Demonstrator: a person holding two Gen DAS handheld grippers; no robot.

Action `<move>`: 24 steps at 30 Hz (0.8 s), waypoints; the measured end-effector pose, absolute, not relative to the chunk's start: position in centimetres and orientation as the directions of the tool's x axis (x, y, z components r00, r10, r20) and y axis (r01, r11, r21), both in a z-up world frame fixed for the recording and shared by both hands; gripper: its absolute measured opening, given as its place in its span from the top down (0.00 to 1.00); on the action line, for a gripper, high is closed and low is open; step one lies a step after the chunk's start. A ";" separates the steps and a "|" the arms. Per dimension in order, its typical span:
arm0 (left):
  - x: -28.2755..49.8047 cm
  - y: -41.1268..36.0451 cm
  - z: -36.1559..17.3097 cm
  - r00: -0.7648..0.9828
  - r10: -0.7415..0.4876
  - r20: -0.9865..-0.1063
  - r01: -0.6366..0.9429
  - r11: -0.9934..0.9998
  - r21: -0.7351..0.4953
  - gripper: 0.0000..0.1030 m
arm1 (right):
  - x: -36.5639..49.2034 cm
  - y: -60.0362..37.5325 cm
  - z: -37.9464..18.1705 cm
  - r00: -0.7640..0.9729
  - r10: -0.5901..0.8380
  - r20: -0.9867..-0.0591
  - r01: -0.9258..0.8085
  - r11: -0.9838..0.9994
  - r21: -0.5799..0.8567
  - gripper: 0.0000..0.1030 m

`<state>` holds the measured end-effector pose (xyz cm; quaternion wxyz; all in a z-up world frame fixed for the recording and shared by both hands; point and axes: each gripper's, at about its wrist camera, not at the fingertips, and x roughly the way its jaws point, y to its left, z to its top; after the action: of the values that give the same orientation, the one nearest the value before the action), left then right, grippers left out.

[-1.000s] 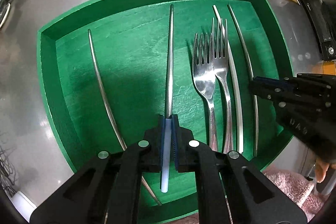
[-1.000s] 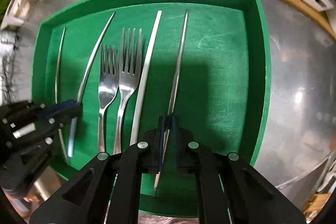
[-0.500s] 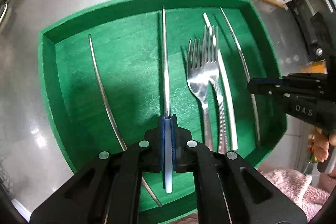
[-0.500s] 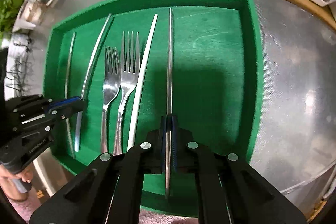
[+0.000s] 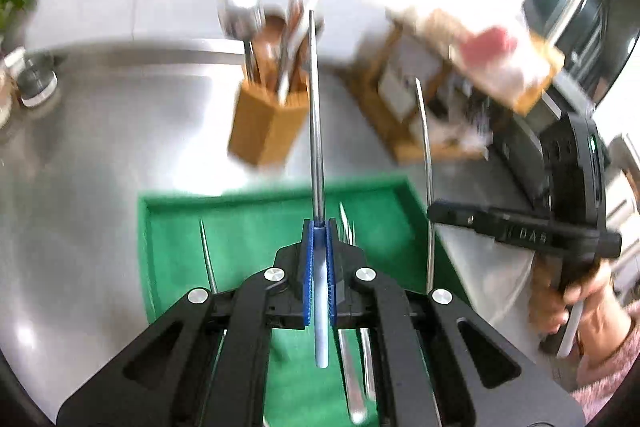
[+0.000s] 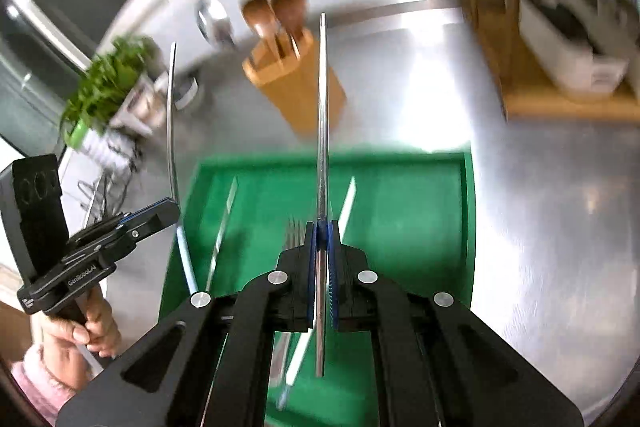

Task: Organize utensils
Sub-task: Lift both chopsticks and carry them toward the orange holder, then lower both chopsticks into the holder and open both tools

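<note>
Left tool [image 5: 319, 227] pinching white-handled chopstick [image 5: 315, 115], right tool [image 6: 321, 227] pinching steel chopstick [image 6: 323, 99], green tray [image 6: 467, 211] below both, wooden utensil holder [image 6: 298, 83] beyond on bench [image 6: 540, 211].

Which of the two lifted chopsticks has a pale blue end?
The chopstick in the left gripper; the right gripper holds an all-metal chopstick.

Left hand-held gripper [image 5: 319, 227] and right hand-held gripper [image 6: 322, 227], both clamped, seemingly angled downward.
</note>
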<state>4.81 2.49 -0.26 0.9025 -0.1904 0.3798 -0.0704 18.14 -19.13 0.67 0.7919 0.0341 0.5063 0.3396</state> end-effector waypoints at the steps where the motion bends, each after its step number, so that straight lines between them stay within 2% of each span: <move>1: 5.0 2.9 0.2 0.729 -0.254 -0.636 -0.025 0.918 -0.395 0.96 | 18.3 -18.8 1.2 0.283 0.588 -0.758 -0.514 0.760 0.398 0.95; 10: 9.7 4.9 4.4 0.886 -0.119 -0.448 -0.075 0.917 -0.392 0.96 | 23.0 -13.6 6.1 0.497 0.671 -0.551 -0.585 0.728 0.359 0.95; 16: 13.0 5.6 6.0 0.940 -0.044 -0.339 -0.095 0.919 -0.383 0.96 | 27.1 -10.3 7.1 0.564 0.682 -0.466 -0.573 0.729 0.374 0.95; 24: 17.6 5.7 3.6 0.945 -0.018 -0.327 -0.108 0.926 -0.362 0.96 | 29.6 -8.5 5.1 0.589 0.668 -0.456 -0.558 0.744 0.368 0.95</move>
<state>17.61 5.69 3.63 0.9674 -0.1910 0.1645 0.0233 29.59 -8.53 5.08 0.8864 0.0933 0.2935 0.3457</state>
